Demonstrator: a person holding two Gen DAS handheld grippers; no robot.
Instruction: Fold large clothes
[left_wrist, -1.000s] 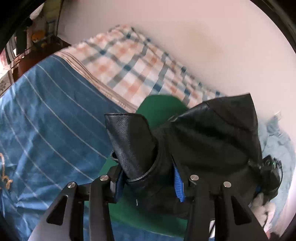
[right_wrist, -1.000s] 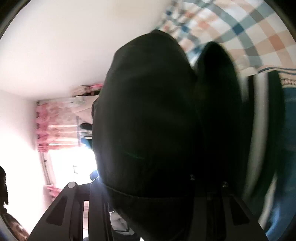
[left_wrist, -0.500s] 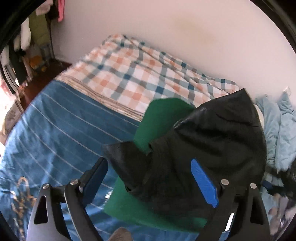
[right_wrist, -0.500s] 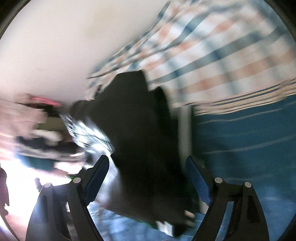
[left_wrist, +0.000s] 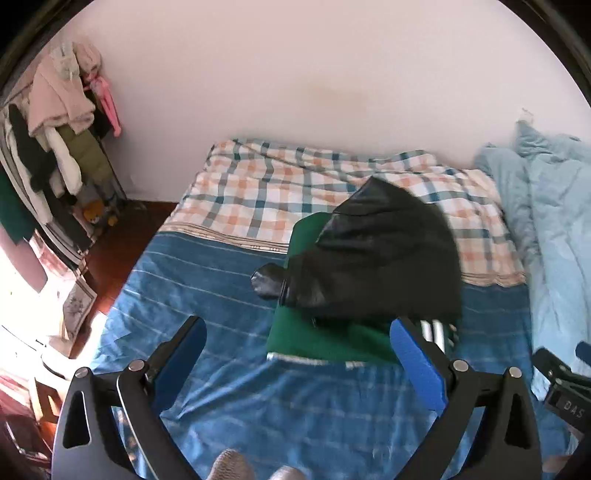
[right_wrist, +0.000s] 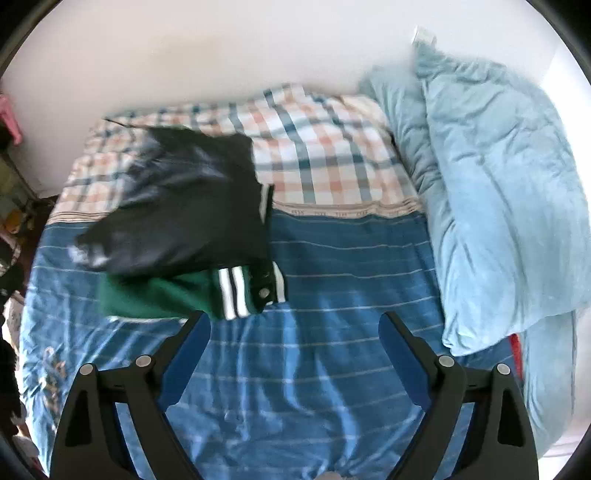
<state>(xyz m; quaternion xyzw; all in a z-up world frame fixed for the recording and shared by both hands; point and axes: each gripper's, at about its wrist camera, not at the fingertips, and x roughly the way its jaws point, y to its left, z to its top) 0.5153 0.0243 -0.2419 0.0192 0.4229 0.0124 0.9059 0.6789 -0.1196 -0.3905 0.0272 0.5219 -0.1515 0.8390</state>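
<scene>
A folded jacket lies on the bed, its black leather part (left_wrist: 380, 258) on top of its green body (left_wrist: 325, 338). In the right wrist view the black part (right_wrist: 177, 210) covers the green body (right_wrist: 159, 295), whose white-striped hem (right_wrist: 232, 291) shows at the near right. My left gripper (left_wrist: 299, 350) is open and empty, held above the blue sheet just short of the jacket. My right gripper (right_wrist: 295, 339) is open and empty, to the right of the jacket and nearer than it.
The bed has a blue striped sheet (right_wrist: 332, 369) and a plaid sheet (left_wrist: 273, 188) by the wall. A light blue quilt (right_wrist: 498, 206) is heaped on the right. A clothes rack (left_wrist: 55, 147) stands at the left. The right gripper's body (left_wrist: 565, 384) shows at the lower right.
Both grippers opened and let go of the black jacket, then pulled back from it. The jacket now lies folded on the bed.
</scene>
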